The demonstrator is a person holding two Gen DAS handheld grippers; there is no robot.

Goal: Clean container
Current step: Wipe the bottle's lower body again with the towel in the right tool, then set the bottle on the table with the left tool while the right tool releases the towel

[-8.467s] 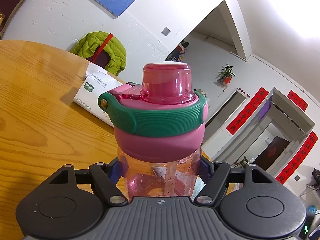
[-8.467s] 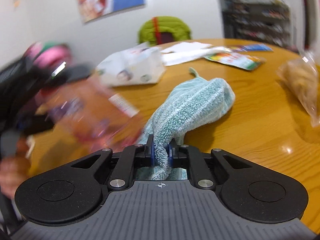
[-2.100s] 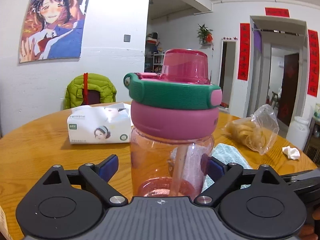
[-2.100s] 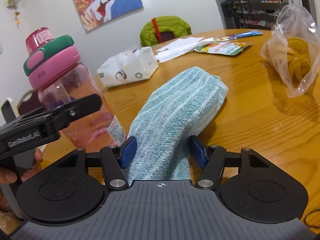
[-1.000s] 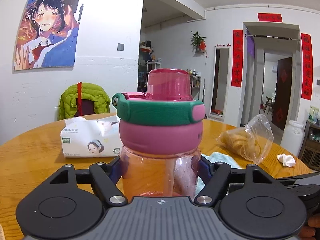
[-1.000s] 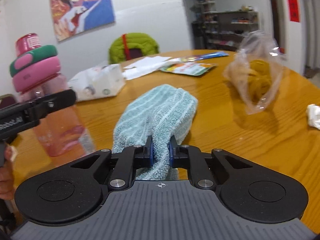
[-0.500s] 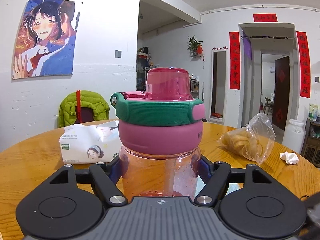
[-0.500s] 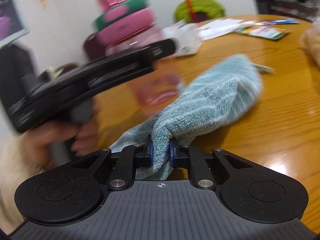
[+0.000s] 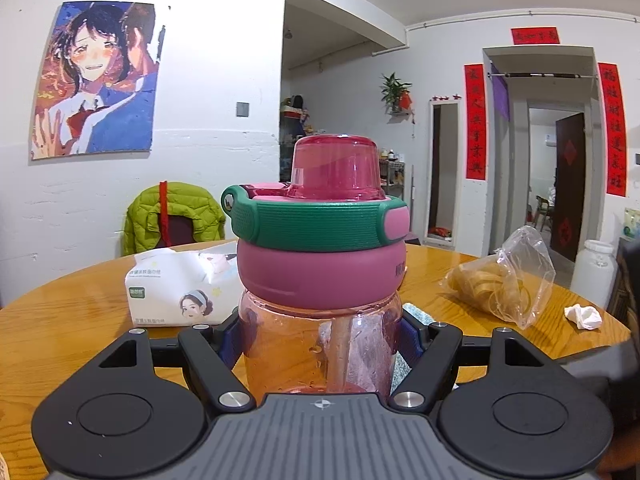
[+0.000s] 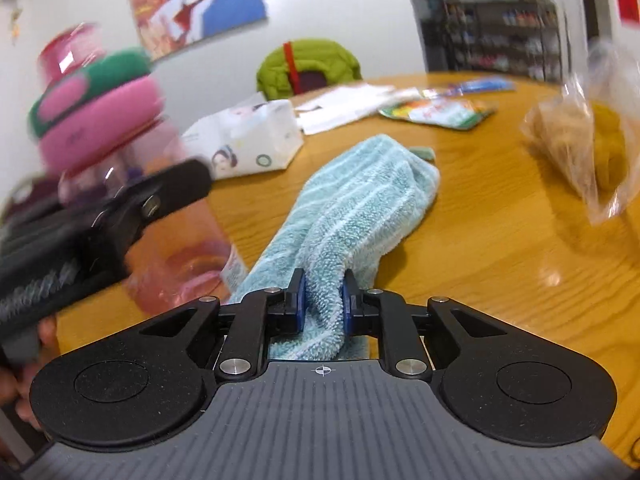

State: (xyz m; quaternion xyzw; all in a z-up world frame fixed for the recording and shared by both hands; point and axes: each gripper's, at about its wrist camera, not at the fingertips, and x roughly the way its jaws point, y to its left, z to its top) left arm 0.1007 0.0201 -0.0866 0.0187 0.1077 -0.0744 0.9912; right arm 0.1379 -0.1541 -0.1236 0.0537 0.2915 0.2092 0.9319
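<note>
Left claw is clamped on the lower body of the pink bottle, both blue pads pressed to its clear sides, and I hold it upright just above the table. Its pink collar, green band and domed cap are on. Behind it, moving rightward, sit a tissue pack, then a plastic bag of something yellow, then a crumpled white scrap near the table's edge.

In the right wrist view the bottle shows at far left, blurred, so I can only guess that it hangs a little clear of the wood. To its right, my right claw pinches a fold of the teal striped towel; its jaws have just been easing apart slightly, yet the pads squeeze the cloth between them. The rest of the towel trails forward across the table.

I judge the step to be bringing cloth to bottle for wiping. Next I need to swing the towel left against the clear wall without slackening the pinch further.
</note>
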